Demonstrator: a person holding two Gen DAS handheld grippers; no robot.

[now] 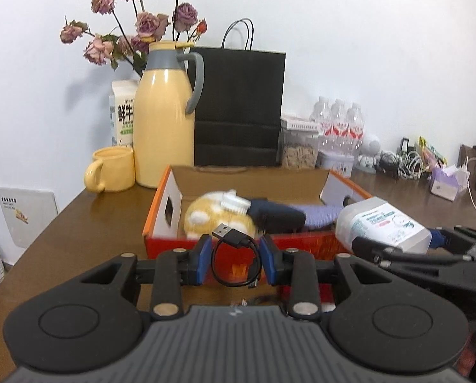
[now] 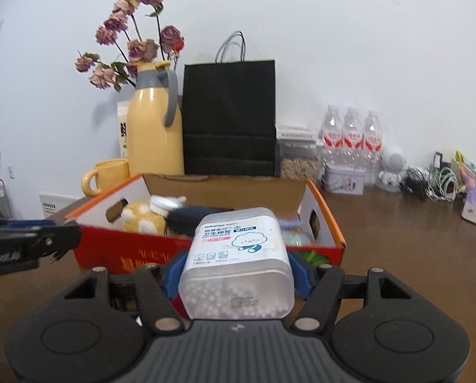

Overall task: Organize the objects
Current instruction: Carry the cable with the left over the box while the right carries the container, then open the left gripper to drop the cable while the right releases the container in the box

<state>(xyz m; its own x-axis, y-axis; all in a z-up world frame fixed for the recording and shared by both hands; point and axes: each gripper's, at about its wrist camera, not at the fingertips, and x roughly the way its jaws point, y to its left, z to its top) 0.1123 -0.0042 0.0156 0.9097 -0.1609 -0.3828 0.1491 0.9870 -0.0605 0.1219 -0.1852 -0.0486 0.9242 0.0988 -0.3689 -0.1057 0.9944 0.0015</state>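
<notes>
glossy wooden table [image 2: 397,255], frosted plastic tub [image 2: 238,265]

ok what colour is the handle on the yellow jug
Grey, matching the collar band around the yellow jug's neck; the handle shows best in the left wrist view.

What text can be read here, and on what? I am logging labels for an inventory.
"鲜牛": milk carton; the rest is hidden or blurred.
"卫生棉签": swab box; its brand line and small print are too blurred.
Date stamp on the swab box's end: digits too small to read.
Orange box front: gold characters, unreadable.
Water bottles and wall plate: print too small to read.
</notes>
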